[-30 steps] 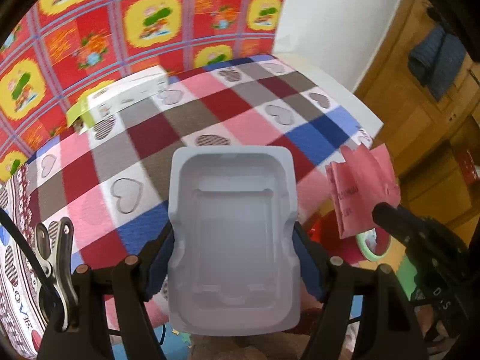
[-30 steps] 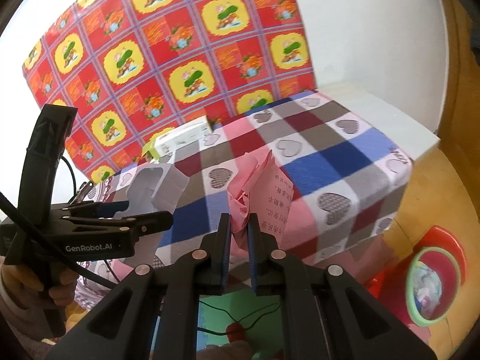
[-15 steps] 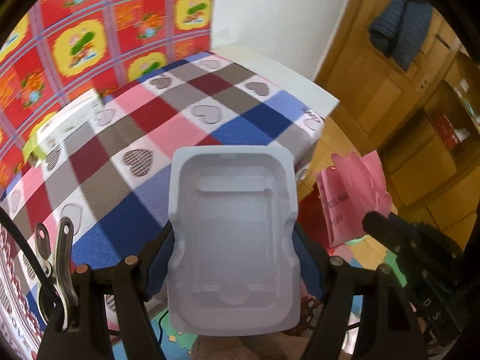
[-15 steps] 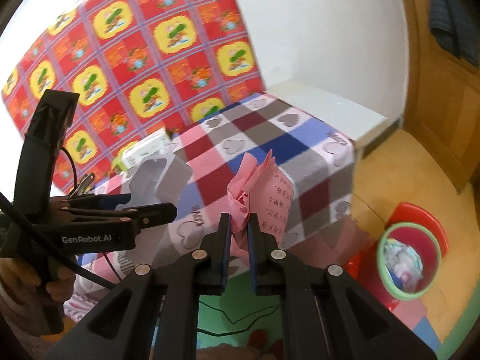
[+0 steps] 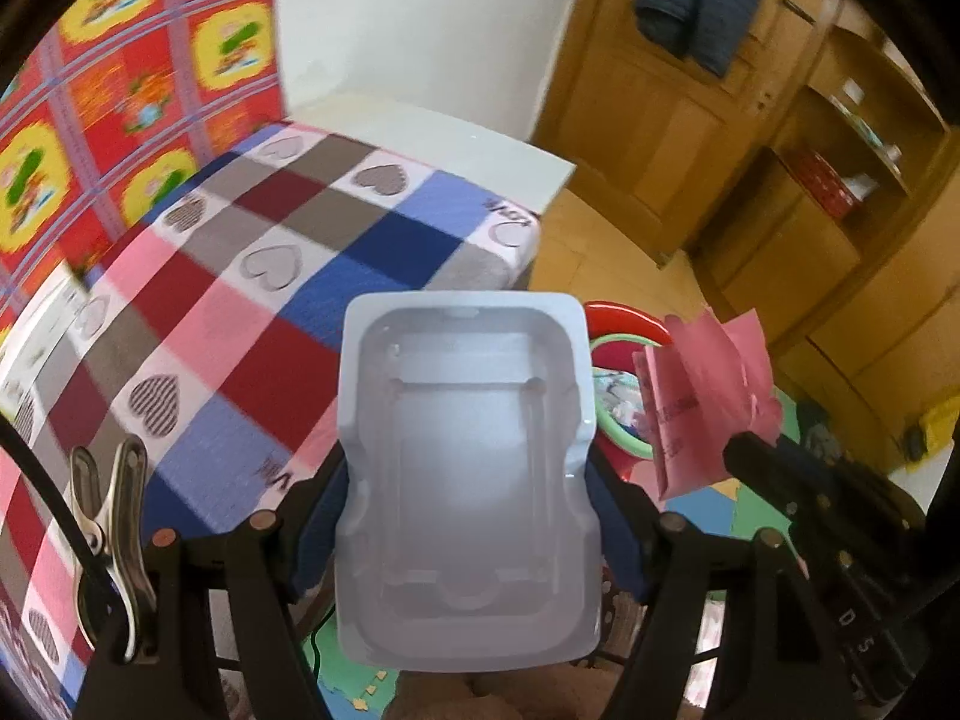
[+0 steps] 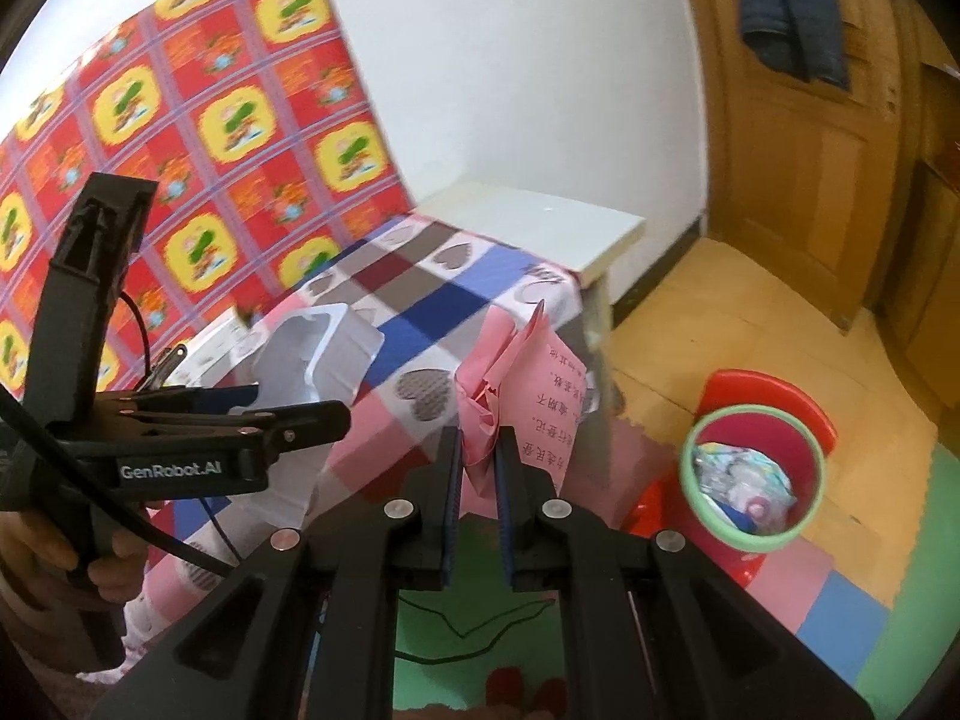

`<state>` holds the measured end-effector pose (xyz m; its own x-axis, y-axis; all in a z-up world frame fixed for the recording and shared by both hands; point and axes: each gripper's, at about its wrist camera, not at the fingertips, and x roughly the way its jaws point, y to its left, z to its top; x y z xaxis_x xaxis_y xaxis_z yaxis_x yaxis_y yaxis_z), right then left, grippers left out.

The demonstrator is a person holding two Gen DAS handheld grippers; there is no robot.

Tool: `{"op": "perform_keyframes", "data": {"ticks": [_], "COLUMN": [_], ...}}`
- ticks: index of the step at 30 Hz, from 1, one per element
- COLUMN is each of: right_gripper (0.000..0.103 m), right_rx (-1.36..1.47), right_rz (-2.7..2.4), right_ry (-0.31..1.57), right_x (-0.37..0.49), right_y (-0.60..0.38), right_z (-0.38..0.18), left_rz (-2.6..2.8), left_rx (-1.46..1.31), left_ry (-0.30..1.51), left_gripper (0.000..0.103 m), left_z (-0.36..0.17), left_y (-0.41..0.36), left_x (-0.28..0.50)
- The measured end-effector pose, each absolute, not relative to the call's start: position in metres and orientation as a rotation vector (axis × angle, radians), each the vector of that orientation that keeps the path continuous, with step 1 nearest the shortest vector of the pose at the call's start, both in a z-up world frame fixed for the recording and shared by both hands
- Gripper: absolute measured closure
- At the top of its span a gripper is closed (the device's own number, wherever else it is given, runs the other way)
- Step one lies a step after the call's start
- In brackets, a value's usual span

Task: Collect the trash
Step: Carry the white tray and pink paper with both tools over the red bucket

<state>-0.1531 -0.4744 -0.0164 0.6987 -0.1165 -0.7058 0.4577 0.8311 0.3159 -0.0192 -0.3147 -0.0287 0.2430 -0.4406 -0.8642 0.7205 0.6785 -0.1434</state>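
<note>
My left gripper (image 5: 465, 480) is shut on a white plastic tray (image 5: 465, 480), held in the air past the table's edge; it also shows in the right wrist view (image 6: 315, 360). My right gripper (image 6: 478, 444) is shut on a crumpled pink paper (image 6: 516, 396) with printed text, also seen in the left wrist view (image 5: 702, 396). A red trash bin with a green rim (image 6: 753, 480) stands on the floor at the right, with trash inside. In the left wrist view the bin (image 5: 624, 354) is partly hidden behind the tray and the paper.
A table with a checked heart-pattern cloth (image 5: 258, 276) is at the left. A white box (image 6: 210, 342) lies on it by the red and yellow wall cloth. Wooden cabinets (image 5: 780, 180) and a door (image 6: 810, 150) stand at the right. Coloured foam mats (image 6: 840, 600) cover the floor.
Both grippers have swung right, away from the table and toward the bin, each still holding its item. The bin now looks larger and nearer in both views.
</note>
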Motion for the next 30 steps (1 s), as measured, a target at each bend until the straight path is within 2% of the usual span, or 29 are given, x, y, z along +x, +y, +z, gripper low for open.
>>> {"op": "perform_keyframes", "data": {"ticks": [17,30], "right_gripper": [0.092,0.091], "right_rx": [0.586,0.661], "right_rz": [-0.562,-0.603], "right_ry": [0.758,0.818], "right_x": [-0.215,-0.242], "right_y": [-0.571,-0.664], "right_z": [-0.064,-0.134], "left_rz": [-1.018,-1.101], "left_rx": [0.421,0.508], "left_ry": [1.041,1.107], "left_gripper": [0.027,0.027], "left_z": [-0.056,-0.127], "left_y": [-0.44,-0.564], "left_x": [-0.051,-0.086]}}
